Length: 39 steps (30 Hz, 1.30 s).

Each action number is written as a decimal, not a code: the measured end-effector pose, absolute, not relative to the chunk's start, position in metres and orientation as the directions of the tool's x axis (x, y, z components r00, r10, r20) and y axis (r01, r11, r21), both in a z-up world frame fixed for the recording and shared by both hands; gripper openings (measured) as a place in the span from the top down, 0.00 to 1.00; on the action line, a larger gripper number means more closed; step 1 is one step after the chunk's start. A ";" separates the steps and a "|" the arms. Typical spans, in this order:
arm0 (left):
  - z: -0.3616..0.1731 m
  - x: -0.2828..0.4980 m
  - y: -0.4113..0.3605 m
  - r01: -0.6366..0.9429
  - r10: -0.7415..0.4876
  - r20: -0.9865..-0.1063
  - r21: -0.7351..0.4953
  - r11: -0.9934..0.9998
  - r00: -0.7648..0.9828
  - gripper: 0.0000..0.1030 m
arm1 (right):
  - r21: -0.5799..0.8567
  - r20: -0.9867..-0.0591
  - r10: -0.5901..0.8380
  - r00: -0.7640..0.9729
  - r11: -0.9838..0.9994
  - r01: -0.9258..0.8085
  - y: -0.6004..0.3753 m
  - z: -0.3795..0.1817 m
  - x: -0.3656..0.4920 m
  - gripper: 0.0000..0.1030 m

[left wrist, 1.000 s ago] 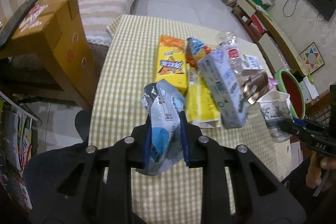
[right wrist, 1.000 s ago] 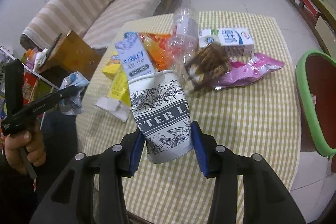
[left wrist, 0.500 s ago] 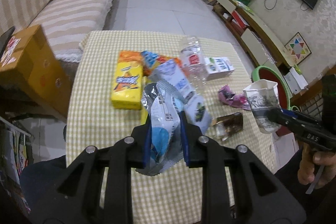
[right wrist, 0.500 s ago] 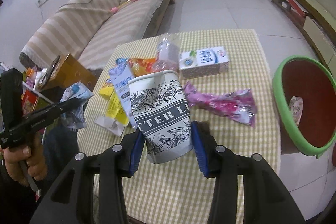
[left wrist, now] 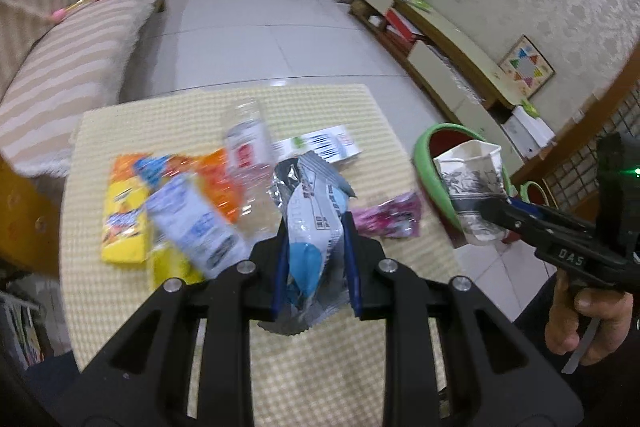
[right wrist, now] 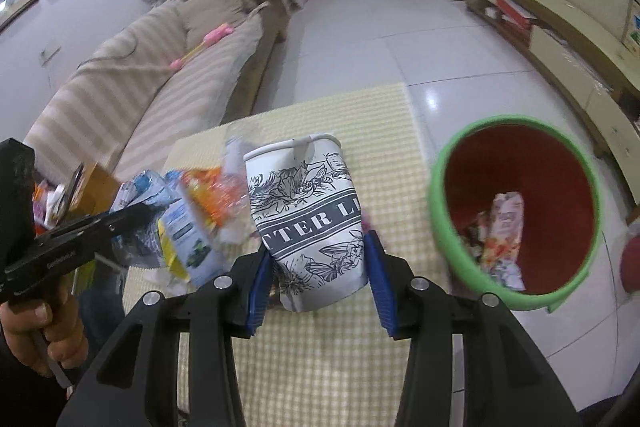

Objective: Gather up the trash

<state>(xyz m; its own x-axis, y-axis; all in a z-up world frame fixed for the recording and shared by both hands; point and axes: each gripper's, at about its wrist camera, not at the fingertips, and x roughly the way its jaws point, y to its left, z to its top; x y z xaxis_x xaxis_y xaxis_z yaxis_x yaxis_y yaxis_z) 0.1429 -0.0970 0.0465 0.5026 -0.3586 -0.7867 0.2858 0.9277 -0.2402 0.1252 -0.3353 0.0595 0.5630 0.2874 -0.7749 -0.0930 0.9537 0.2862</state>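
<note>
Left gripper (left wrist: 314, 263) clamped on a silver-and-blue snack wrapper (left wrist: 314, 227), blue pads pressing both sides, wrapper upright and crumpled, held above the near part of the checked tablecloth (left wrist: 200, 107).

Right gripper (right wrist: 316, 275) pinching a paper cup (right wrist: 308, 223) printed with black floral linework and a grey band of letters; cup upright, rim dented inward, held over the table's right edge. Same cup (left wrist: 472, 195) seen in the left wrist view, in front of the bin.

Green-rimmed bin with red inside (right wrist: 444, 227) on the tiled floor just right of the table, close beside the cup. Some wrappers (right wrist: 504, 235) already lying in it.

On the cloth, blurred by motion:
- yellow packet (left wrist: 124, 227) at far left
- orange wrapper (left wrist: 216, 179) beside it
- white-and-blue carton (left wrist: 192, 223) lying over the yellow and orange items
- clear plastic bottle with red label (left wrist: 248, 143) near centre
- white box with barcode (left wrist: 320, 147) just right of the bottle
- pink wrapper (left wrist: 392, 219) near the right edge, between the held wrapper and the bin

Striped sofa (left wrist: 60, 75) to the left of the table.
</note>
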 end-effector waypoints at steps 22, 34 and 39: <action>0.042 0.206 -0.274 0.538 -0.533 -0.777 -0.307 0.785 0.334 0.78 | 0.275 -0.765 0.072 0.640 0.935 0.223 -0.489 0.064 0.131 0.59; 0.017 0.225 -0.326 0.555 -0.559 -0.794 -0.362 0.749 0.238 0.77 | 0.266 -0.787 0.029 0.616 0.918 0.296 -0.511 0.049 0.142 0.59; 0.011 0.229 -0.336 0.537 -0.576 -0.790 -0.400 0.743 0.208 0.69 | 0.263 -0.794 0.025 0.608 0.915 0.306 -0.512 0.045 0.144 0.59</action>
<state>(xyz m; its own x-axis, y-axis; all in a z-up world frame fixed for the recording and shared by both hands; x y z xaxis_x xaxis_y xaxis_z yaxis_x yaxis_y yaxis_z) 0.2289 -0.3356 0.0110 0.2080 -0.5762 -0.7904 0.5368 0.7427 -0.4002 0.1441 -0.5119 0.0445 0.6080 0.0249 -0.7935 0.3056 0.9151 0.2629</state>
